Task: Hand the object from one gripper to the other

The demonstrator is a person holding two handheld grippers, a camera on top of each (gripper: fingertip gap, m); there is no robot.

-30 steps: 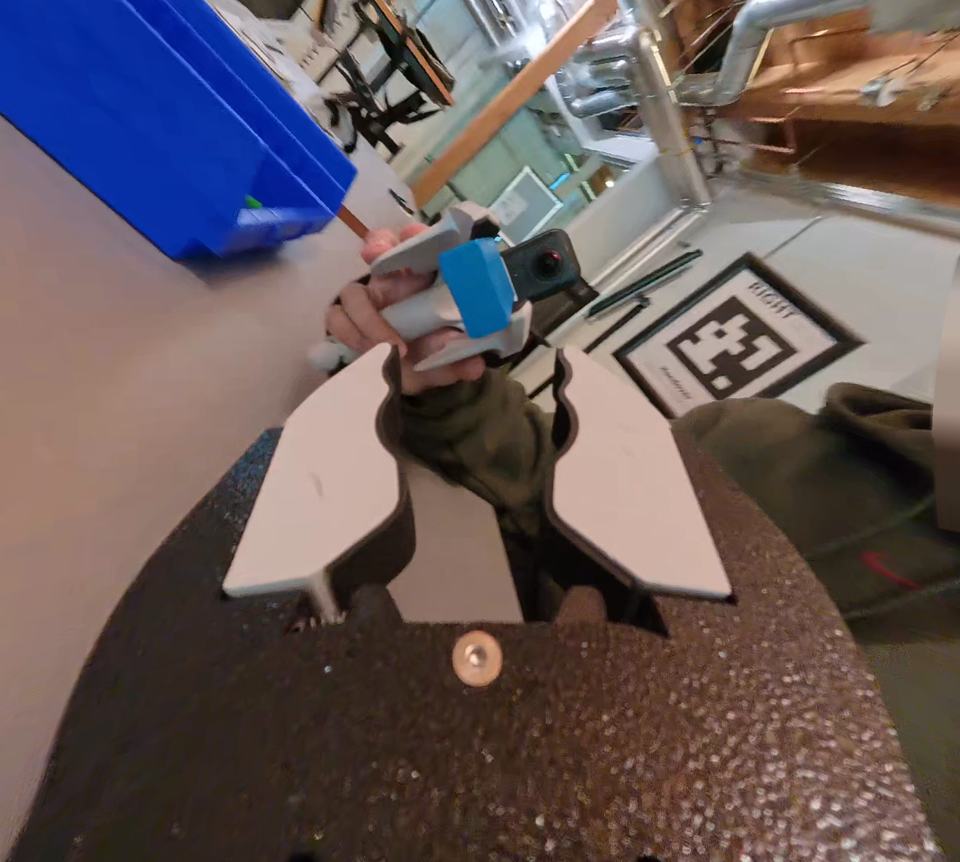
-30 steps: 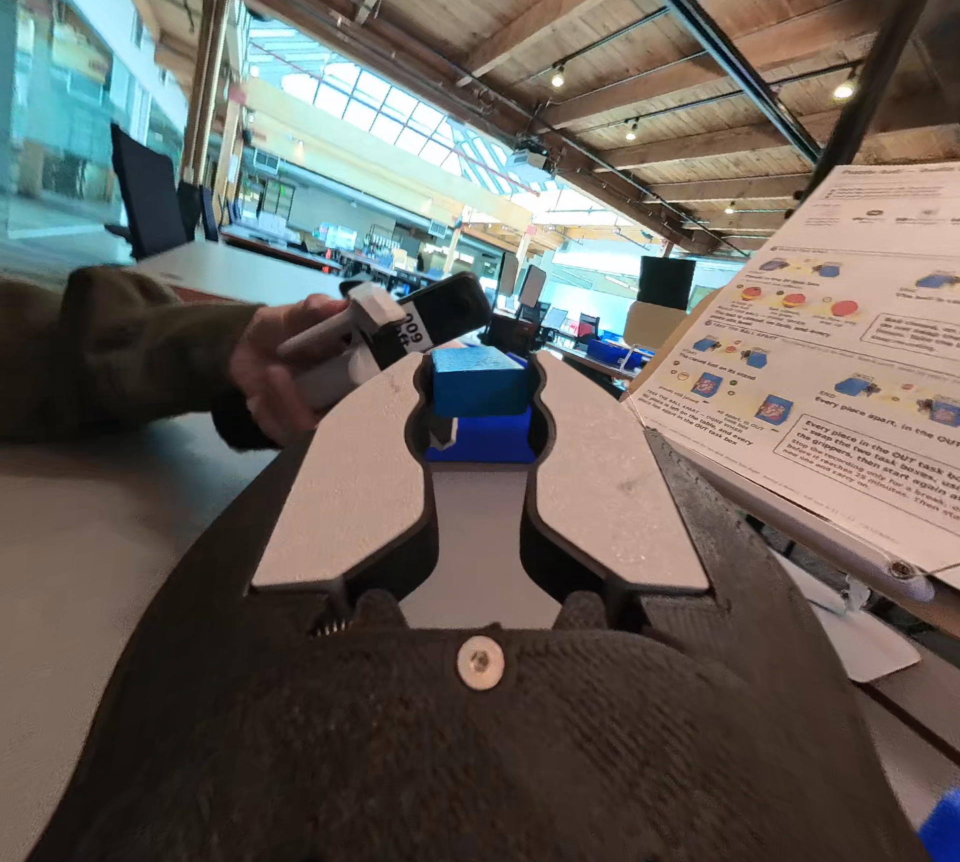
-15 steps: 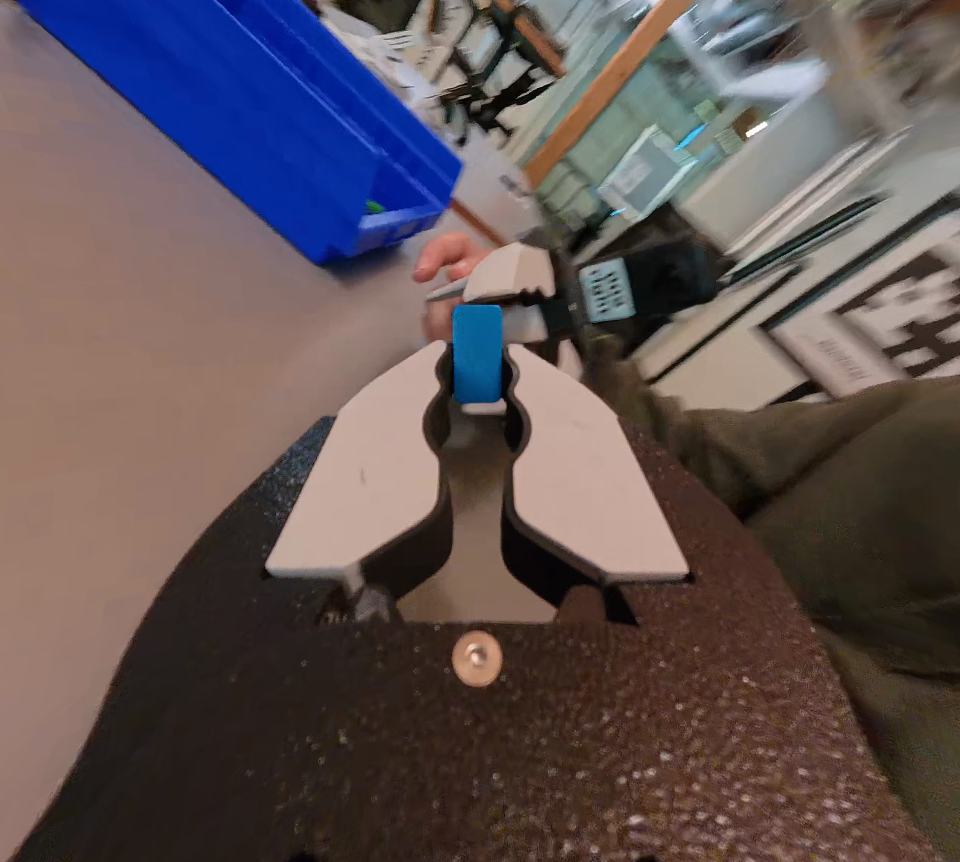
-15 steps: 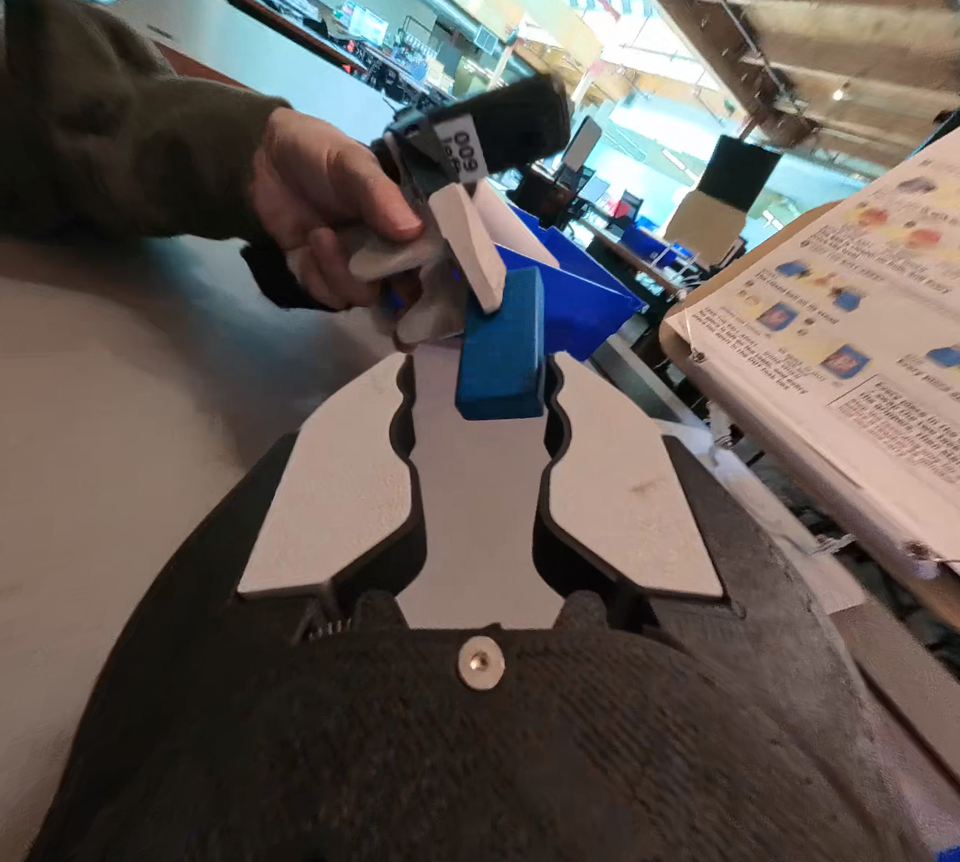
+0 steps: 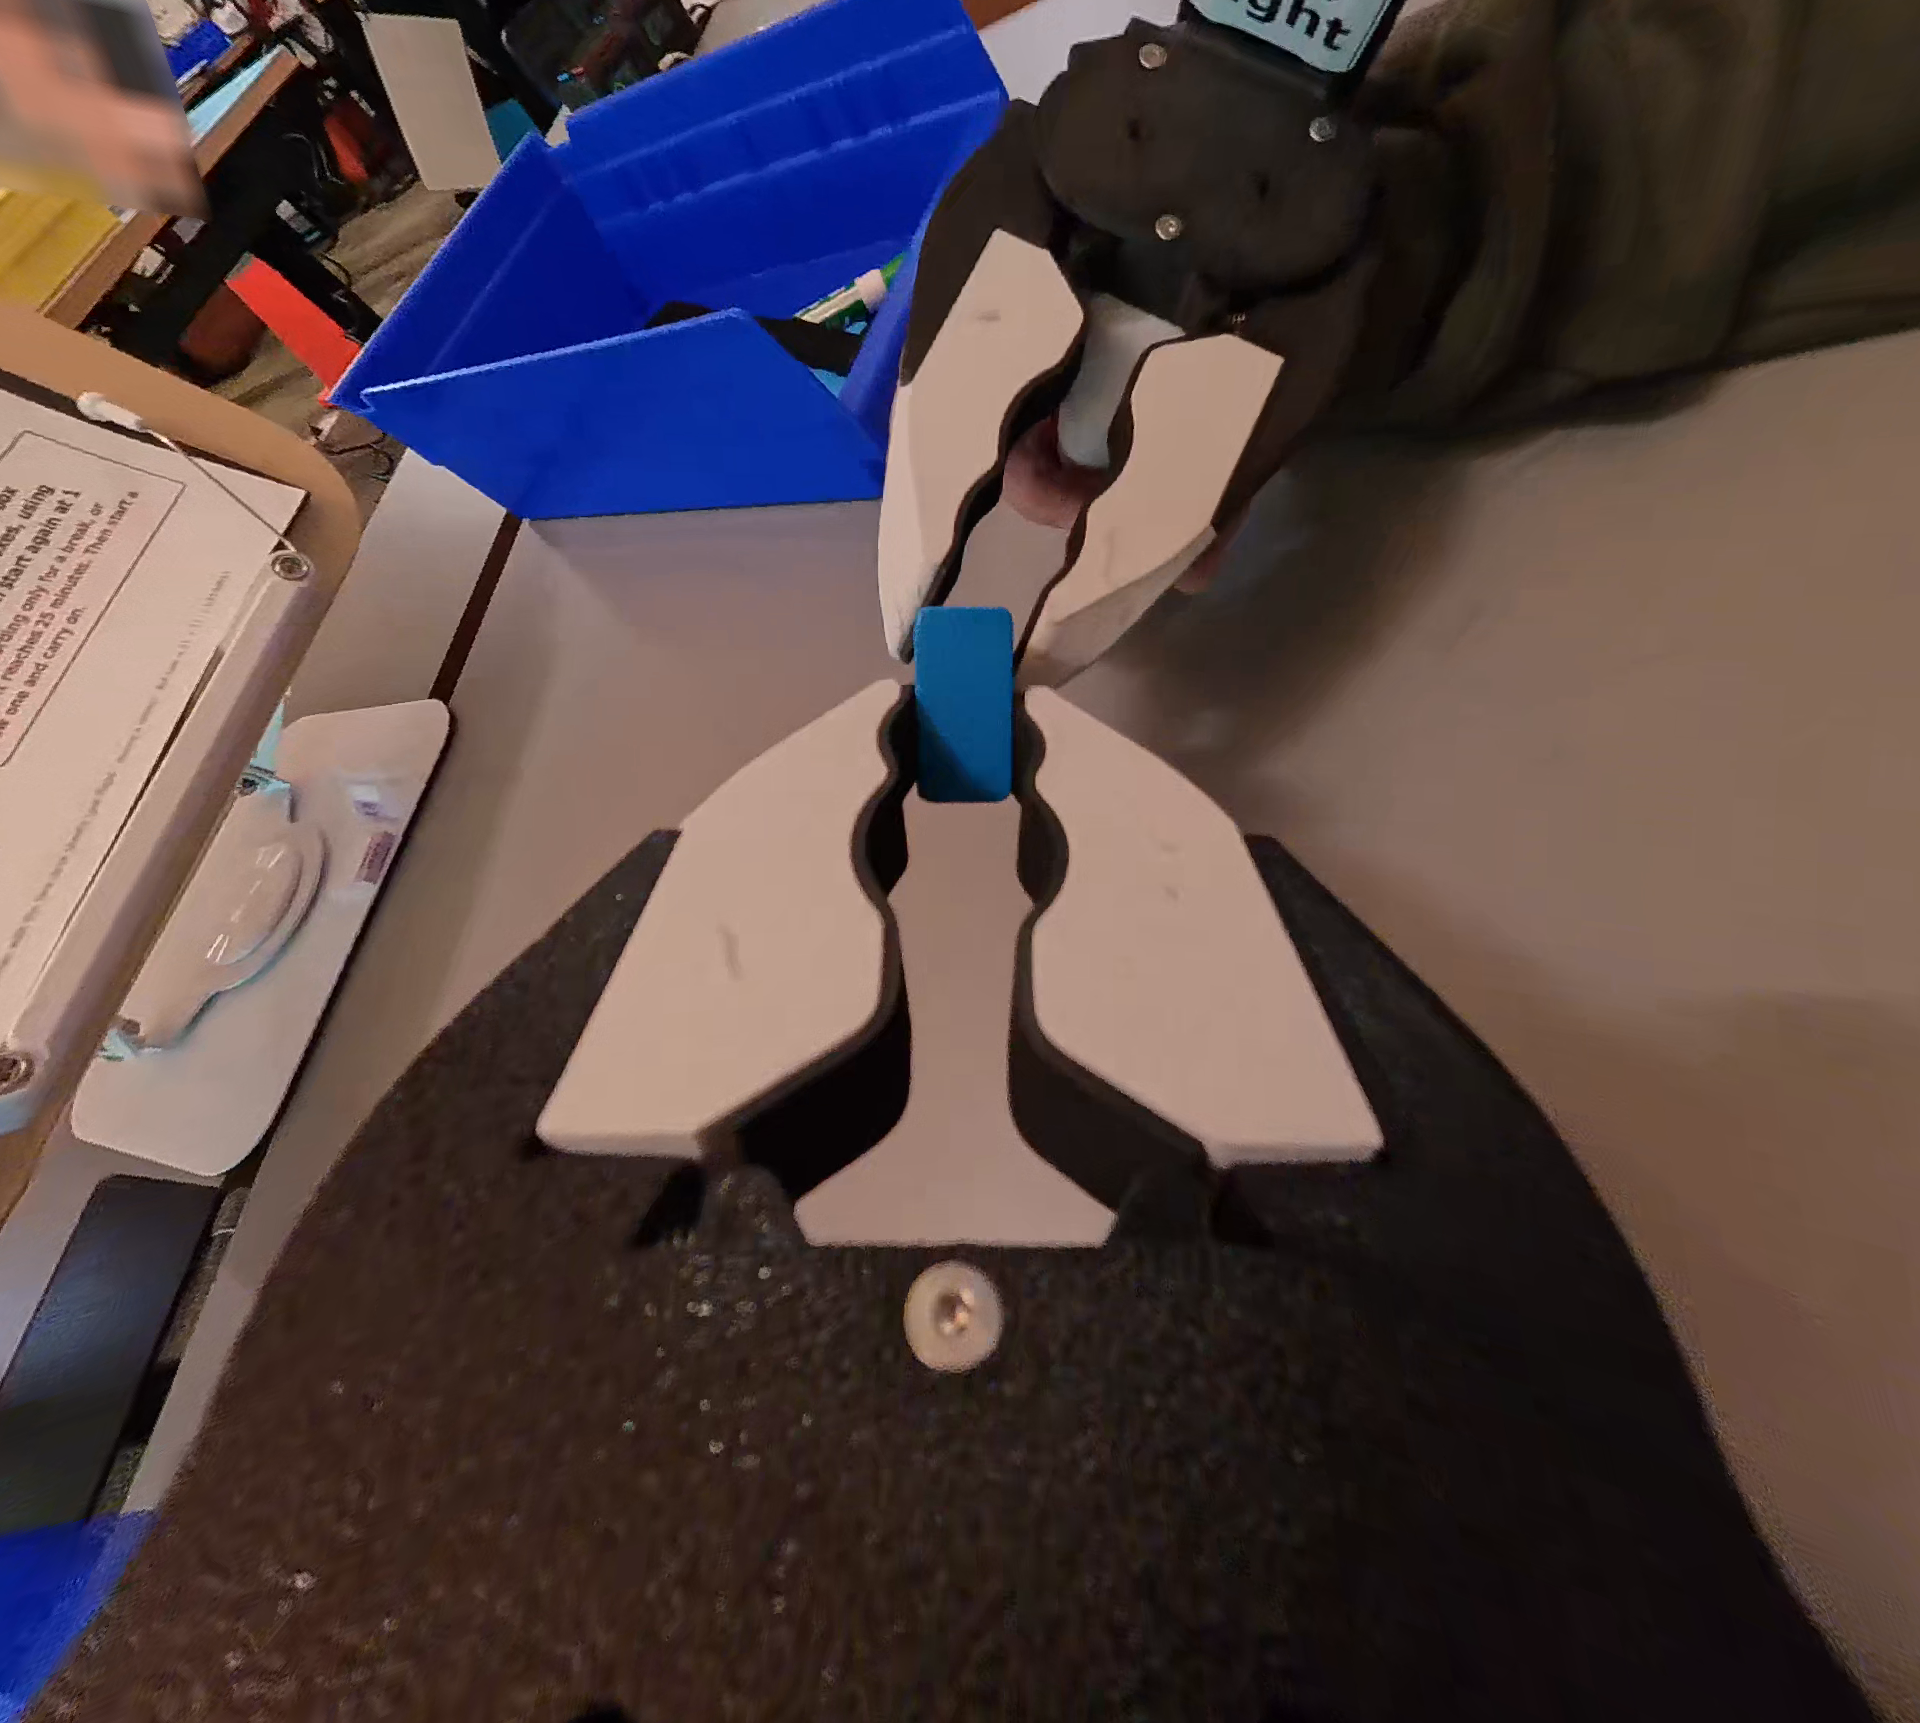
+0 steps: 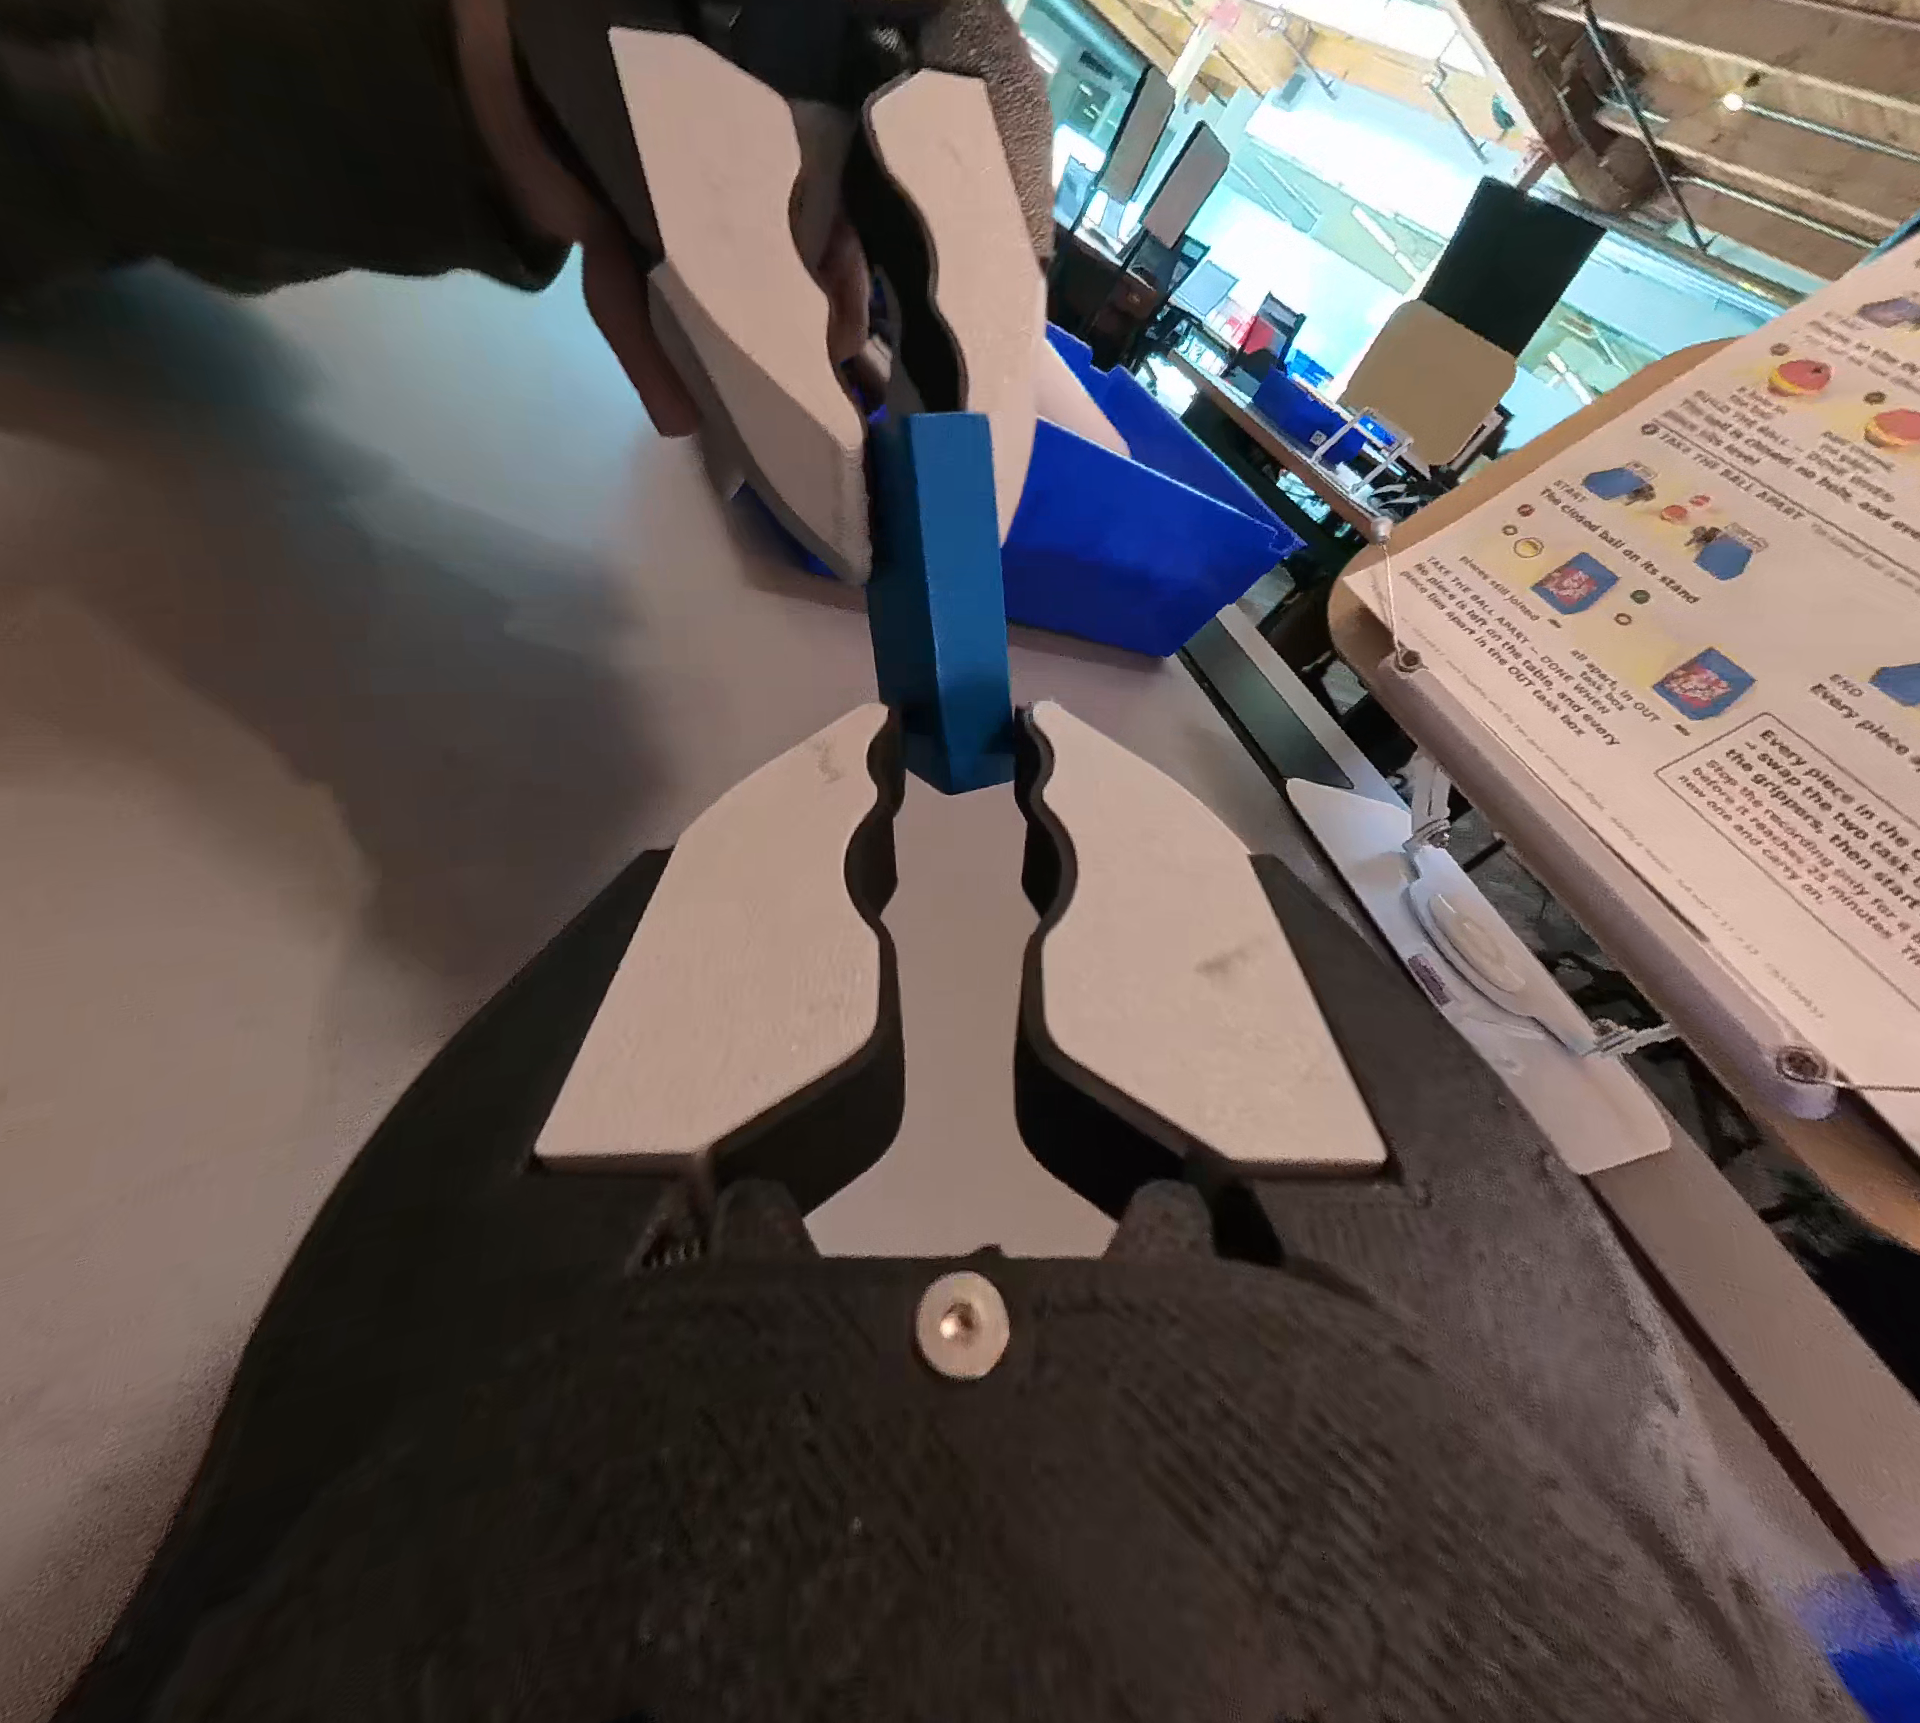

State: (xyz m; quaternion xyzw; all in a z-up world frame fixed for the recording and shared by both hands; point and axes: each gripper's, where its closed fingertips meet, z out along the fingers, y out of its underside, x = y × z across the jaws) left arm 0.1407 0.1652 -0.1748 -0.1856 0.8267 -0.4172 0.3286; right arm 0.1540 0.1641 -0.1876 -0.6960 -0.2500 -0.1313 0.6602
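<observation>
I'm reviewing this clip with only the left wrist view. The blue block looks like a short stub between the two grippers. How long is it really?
Observer: In the right wrist view the blue block is a long bar that reaches from the right gripper up to the left gripper.
Reviewer: Does the right gripper actually have hold of its end?
Observer: The near end sits between that gripper's fingertips, and both appear to touch it.
Reviewer: Is there anything off to the side that I'm missing?
Observer: The instruction sheet on the tilted board at the right carries coloured pictures.
</observation>
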